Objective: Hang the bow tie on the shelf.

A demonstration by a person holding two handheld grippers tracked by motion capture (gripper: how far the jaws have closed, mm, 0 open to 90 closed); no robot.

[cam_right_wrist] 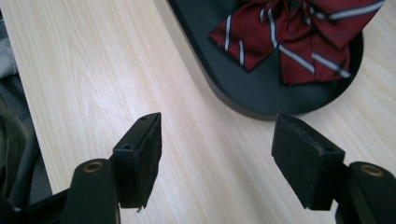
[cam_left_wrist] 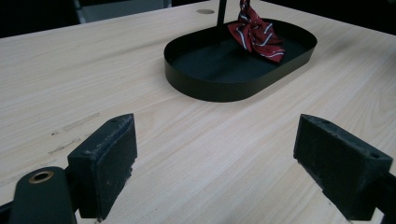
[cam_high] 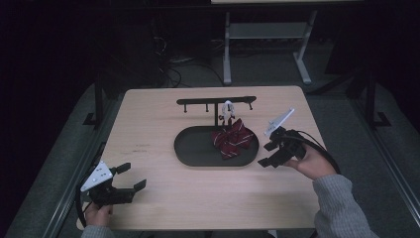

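Note:
A dark red striped bow tie [cam_high: 233, 136] [cam_left_wrist: 256, 32] [cam_right_wrist: 299, 32] hangs from a white clip [cam_high: 228, 109] on a black rack [cam_high: 216, 101] and droops into the right half of a black oval tray [cam_high: 193, 148] [cam_left_wrist: 210, 86] [cam_right_wrist: 261, 100] at the table's middle. My right gripper [cam_high: 267, 154] [cam_right_wrist: 217, 151] hovers just right of the tray, open, with nothing between its jaws. Near the front left corner my left gripper [cam_high: 132, 176] [cam_left_wrist: 215, 168] stands open and empty, pointing toward the tray.
The light wooden table [cam_high: 148, 129] has bare surface left of and in front of the tray. Behind it on the dark floor stand a grey desk frame [cam_high: 267, 39] and some cables [cam_high: 171, 64].

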